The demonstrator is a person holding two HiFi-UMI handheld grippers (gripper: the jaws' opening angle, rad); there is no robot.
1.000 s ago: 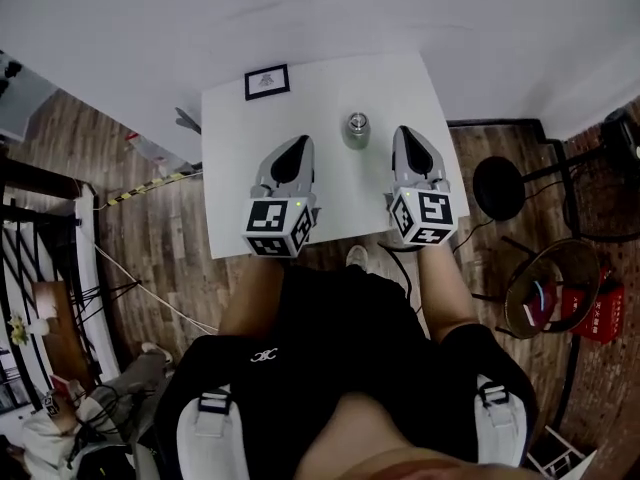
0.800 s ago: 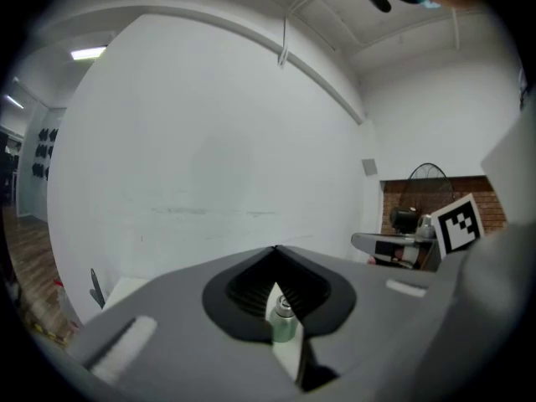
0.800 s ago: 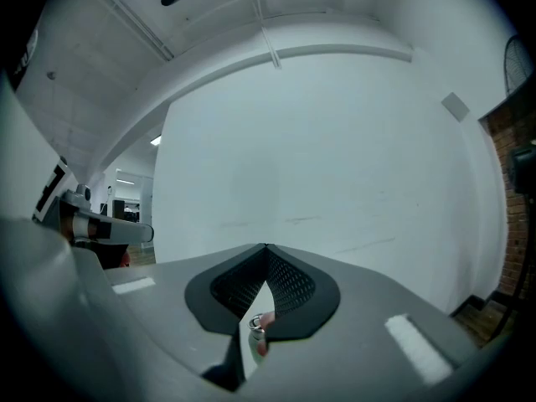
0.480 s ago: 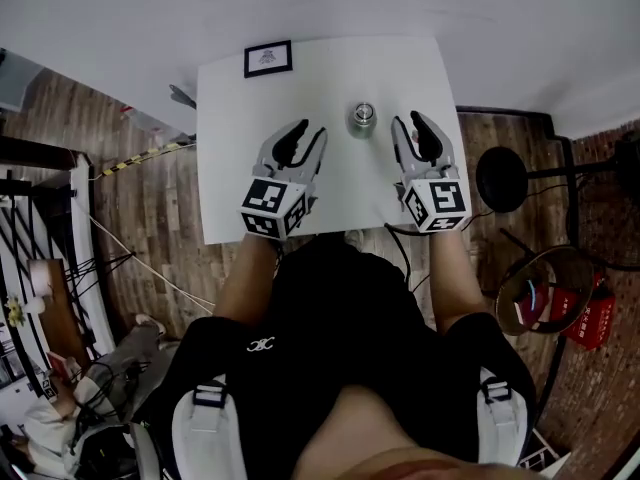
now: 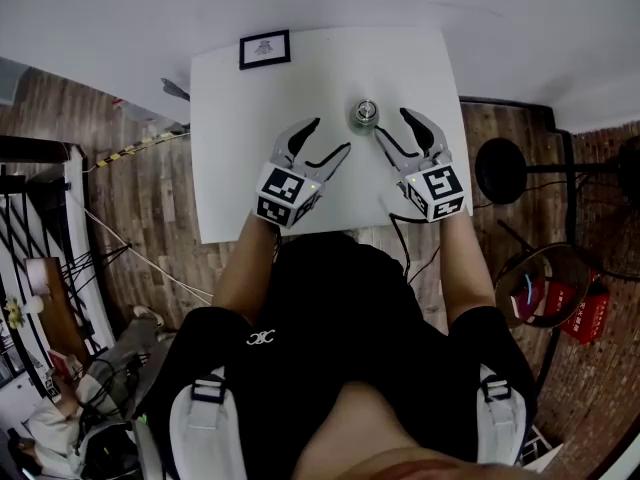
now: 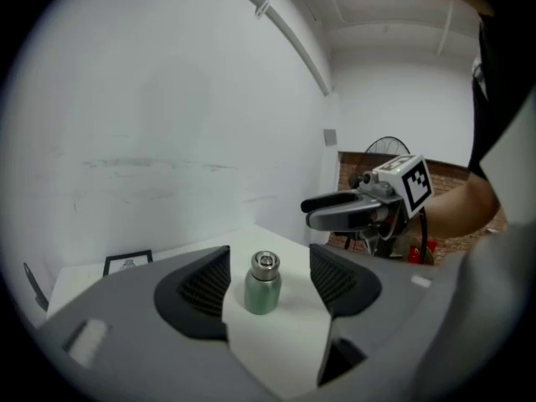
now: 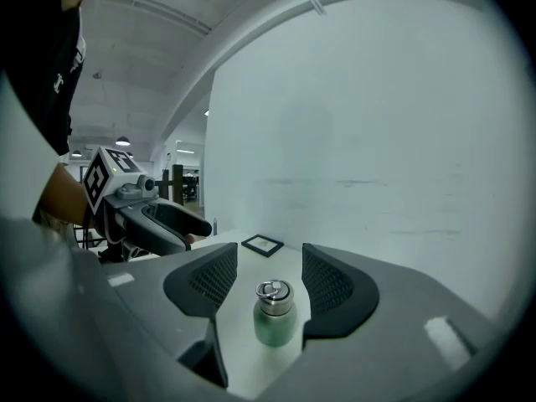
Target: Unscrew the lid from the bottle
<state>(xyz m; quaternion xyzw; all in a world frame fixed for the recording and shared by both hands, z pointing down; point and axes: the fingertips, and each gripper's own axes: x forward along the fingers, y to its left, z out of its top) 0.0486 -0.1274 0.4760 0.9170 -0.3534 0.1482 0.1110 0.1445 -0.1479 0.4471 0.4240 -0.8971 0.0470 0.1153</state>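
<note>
The bottle (image 5: 364, 114), lid (image 6: 265, 262) on, stands upright on the white table (image 5: 230, 168). My 2 grippers flank it: left gripper (image 5: 333, 136) and right gripper (image 5: 390, 125), jaws just opened wide, gripping nothing, bottle just beyond their tips.

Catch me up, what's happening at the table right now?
A person holds a two-jaw gripper in each hand over a white table. The left gripper and right gripper flank a small green bottle that stands upright with its metal lid on. Both grippers' jaws have just been opening, and each lines up on the bottle, but no pad touches it. Unscrewing has not begun.
</note>
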